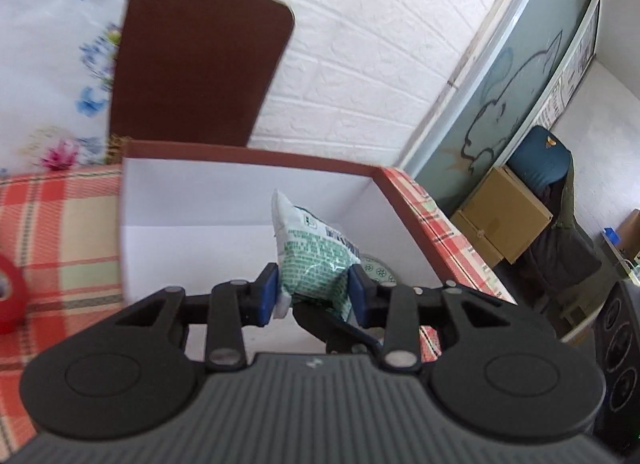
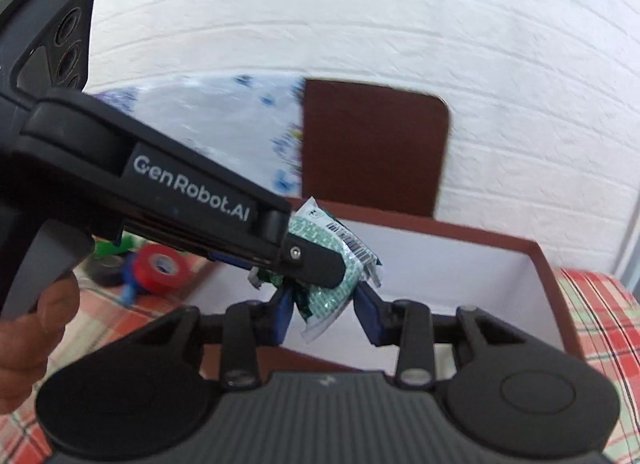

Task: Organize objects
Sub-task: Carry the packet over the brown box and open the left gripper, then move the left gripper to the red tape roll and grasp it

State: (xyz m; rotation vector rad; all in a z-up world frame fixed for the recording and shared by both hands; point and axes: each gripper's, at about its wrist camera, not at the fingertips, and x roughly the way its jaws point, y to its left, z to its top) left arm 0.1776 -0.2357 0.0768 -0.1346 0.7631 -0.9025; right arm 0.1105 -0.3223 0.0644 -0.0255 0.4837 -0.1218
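My left gripper (image 1: 314, 284) is shut on a green and white printed packet (image 1: 316, 252), its blue pads pressing both sides. It hangs over the open brown box (image 1: 256, 152) with a white inside. In the right wrist view my right gripper (image 2: 324, 304) is shut on a crumpled green and white packet (image 2: 330, 296) above the same box (image 2: 440, 224). The left gripper (image 2: 308, 260) crosses in from the left just in front of it. I cannot tell whether both hold one packet or two. A green patterned piece (image 1: 376, 270) shows just behind the left gripper's right pad.
The brown lid (image 1: 192, 56) leans on the white brick wall behind the box. A red tape roll (image 2: 156, 264) and a black one (image 2: 106, 268) lie on the plaid cloth (image 1: 60, 224) to the left. A hand (image 2: 32, 324) grips the left gripper's handle. A cardboard box (image 1: 504, 216) stands far right.
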